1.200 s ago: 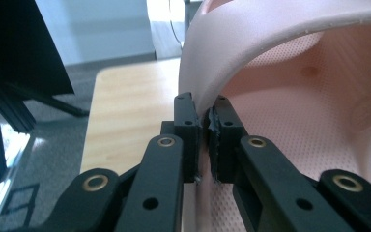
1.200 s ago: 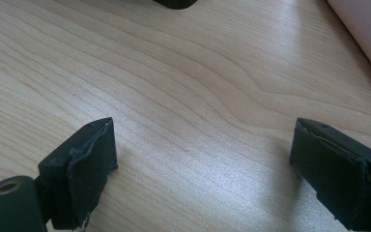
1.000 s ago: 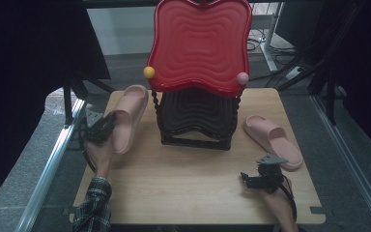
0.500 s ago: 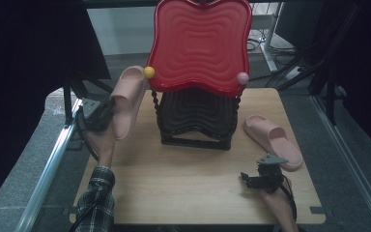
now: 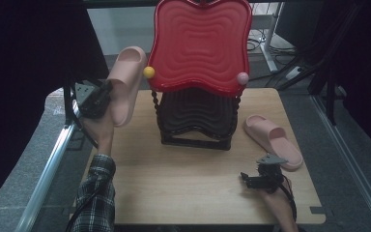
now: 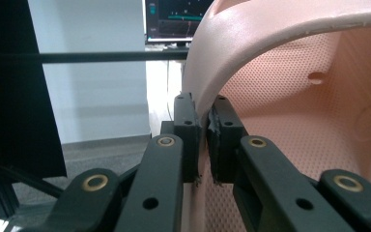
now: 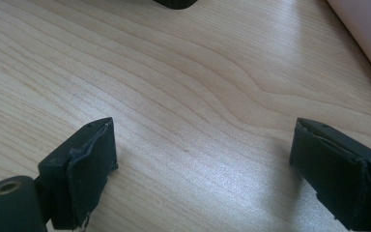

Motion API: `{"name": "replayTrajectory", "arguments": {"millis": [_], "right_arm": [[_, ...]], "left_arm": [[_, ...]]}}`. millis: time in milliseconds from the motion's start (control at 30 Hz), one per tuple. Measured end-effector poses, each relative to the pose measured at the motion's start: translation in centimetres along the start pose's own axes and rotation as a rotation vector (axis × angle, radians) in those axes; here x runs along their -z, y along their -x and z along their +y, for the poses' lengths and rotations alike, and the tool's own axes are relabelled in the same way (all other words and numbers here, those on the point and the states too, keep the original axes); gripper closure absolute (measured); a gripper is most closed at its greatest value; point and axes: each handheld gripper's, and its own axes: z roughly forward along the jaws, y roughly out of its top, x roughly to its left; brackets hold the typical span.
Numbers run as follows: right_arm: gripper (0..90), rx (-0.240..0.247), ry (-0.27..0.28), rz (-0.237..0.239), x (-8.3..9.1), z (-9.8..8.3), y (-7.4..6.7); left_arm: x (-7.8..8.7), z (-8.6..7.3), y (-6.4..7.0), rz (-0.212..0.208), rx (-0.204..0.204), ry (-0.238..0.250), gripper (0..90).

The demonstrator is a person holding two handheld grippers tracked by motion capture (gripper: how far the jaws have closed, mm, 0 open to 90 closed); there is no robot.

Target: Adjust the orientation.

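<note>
Since a second ago our left gripper [image 5: 100, 96] has lifted the pink slipper [image 5: 124, 84] off the counter [image 5: 183, 183] and now holds it in the air beside the red tray rack [image 5: 199, 46], jaws clenched on the thin side wall of its strap. The slipper looks light, soft foam, so we judge this edge pinch holds but may flex. At the right, our right gripper [image 5: 263, 176] rests with jaws released near the second slipper [image 5: 273, 141].

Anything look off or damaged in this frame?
The padding on the right gripper fingertips looks frayed and peeling at the edges. Otherwise nothing: the left gripper grips the pink foam slipper's strap edge.
</note>
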Motion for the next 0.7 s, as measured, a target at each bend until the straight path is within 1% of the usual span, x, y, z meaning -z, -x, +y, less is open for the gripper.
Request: {"name": "replayTrajectory", "arguments": {"millis": [100,133,167,200,300,333,367,400,467,500,567,633,667,700], "right_arm": [[9.4,-0.002,0.002,-0.004,0.0,0.0,-0.1],[9.4,-0.002,0.002,-0.004,0.0,0.0,-0.1],[9.4,0.000,0.002,-0.002,0.0,0.0,-0.2],[9.4,0.000,0.002,-0.002,0.0,0.0,-0.2],[9.4,0.001,0.002,-0.001,0.0,0.0,-0.2],[9.4,0.001,0.002,-0.001,0.0,0.0,-0.2],[9.4,0.001,0.002,-0.001,0.0,0.0,-0.2],[9.4,0.001,0.002,-0.001,0.0,0.0,-0.2],[9.4,0.001,0.002,-0.001,0.0,0.0,-0.2],[9.4,0.001,0.002,-0.001,0.0,0.0,-0.2],[9.4,0.001,0.002,-0.002,0.0,0.0,-0.2],[9.4,0.001,0.002,-0.002,0.0,0.0,-0.2],[9.4,0.001,0.002,-0.002,0.0,0.0,-0.2],[9.4,0.001,0.002,-0.002,0.0,0.0,-0.2]], "left_arm": [[-0.2,0.9,0.2,-0.004,-0.002,0.017,83.9],[-0.2,0.9,0.2,-0.004,-0.002,0.017,83.9],[-0.3,1.6,0.5,-0.007,0.001,0.027,83.8],[-0.3,1.6,0.5,-0.007,0.001,0.027,83.8],[-0.5,2.5,0.9,-0.011,0.001,0.044,83.9],[-0.6,3.1,1.2,-0.011,-0.003,0.049,83.8],[-0.6,3.1,1.2,-0.011,-0.003,0.049,83.8],[-0.8,3.6,1.4,-0.017,0.003,0.059,83.8],[-1.0,4.2,1.7,-0.027,0.012,0.065,83.8],[-1.0,4.2,1.7,-0.027,0.012,0.065,83.7],[-1.3,5.0,2.0,-0.037,0.025,0.078,83.7],[-1.4,5.3,2.1,-0.036,0.024,0.080,83.7],[-1.6,5.9,2.2,-0.027,0.016,0.083,83.7],[-1.6,5.9,2.2,-0.027,0.016,0.083,83.7]]}}
